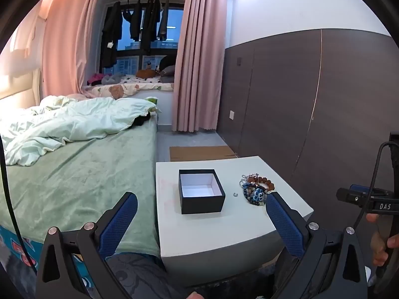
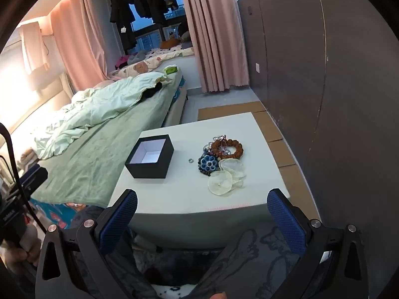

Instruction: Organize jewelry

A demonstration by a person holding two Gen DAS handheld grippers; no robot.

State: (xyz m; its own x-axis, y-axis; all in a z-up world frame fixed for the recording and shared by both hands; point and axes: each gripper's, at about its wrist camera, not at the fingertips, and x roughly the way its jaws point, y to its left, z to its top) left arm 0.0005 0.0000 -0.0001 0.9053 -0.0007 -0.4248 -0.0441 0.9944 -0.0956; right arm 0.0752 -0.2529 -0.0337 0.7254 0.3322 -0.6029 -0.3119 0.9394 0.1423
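The jewelry pile [image 2: 220,158] sits on the right half of the white tabletop [image 2: 174,199]: a brown bead bracelet [image 2: 228,147] at the back, a blue flower piece [image 2: 209,163] touching it in front, dark beads tangled under both, and pale translucent pouches [image 2: 225,178] nearest me. A small silver ring [image 2: 190,160] lies alone between the pile and the open black box [image 2: 150,158], which stands on the left half, apart from everything, its white inside bare. I read that layout as a sorting setup: loose pieces to one side, the container within easy reach on the other, nothing yet put away.

My left claw [image 1: 200,220] is spread wide and pinches nothing, aimed toward the box. My right claw [image 2: 202,218] is spread just as wide, also bare, hovering short of the tabletop's near edge and facing the pouches. Beyond the tabletop lie the green bed [image 1: 74,174], pink curtains [image 1: 197,49] and the grey panelled wall [image 1: 311,99].
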